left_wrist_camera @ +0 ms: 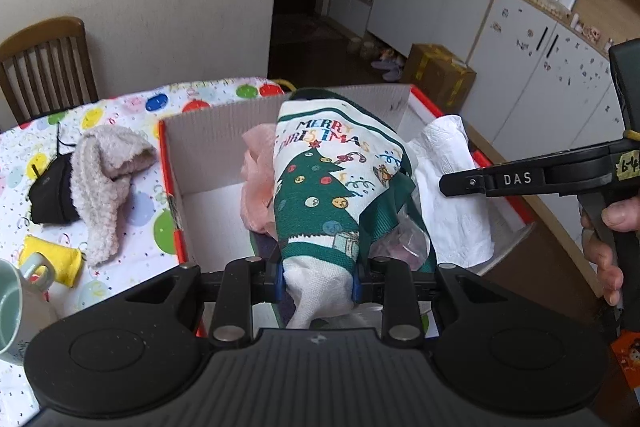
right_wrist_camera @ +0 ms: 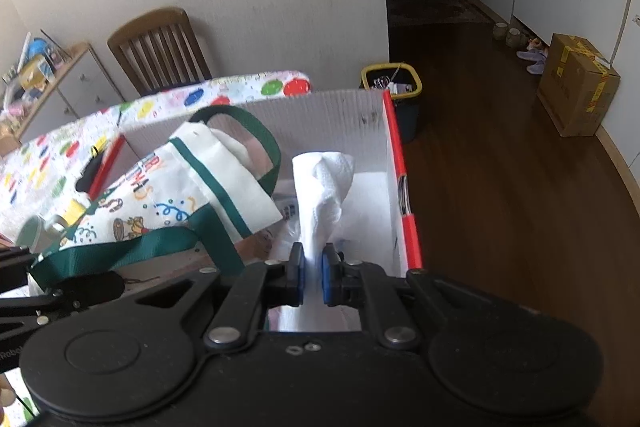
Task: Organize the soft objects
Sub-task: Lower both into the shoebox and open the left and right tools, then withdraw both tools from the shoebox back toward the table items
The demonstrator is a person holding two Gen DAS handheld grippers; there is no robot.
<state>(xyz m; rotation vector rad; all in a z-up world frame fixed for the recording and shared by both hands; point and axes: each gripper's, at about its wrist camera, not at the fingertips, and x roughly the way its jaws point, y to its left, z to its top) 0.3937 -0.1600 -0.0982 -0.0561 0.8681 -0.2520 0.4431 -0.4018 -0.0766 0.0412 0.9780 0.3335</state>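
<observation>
The left gripper (left_wrist_camera: 318,277) is pinching the Christmas tote bag (left_wrist_camera: 324,183) and the right gripper (right_wrist_camera: 313,277) is pinching white paper towel (right_wrist_camera: 322,187), both over the box (left_wrist_camera: 224,123). The towel risks tearing; the bag's handle (right_wrist_camera: 244,119) risks snagging the far wall.

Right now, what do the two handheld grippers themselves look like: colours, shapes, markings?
Both are matte black. The left gripper and right gripper each have blue pads, silver pivot rivets, two round discs and a ribbed body. Seen from the left wrist, the right gripper's finger reads "DAS" in white and bears a yellowish handwritten label.
</observation>
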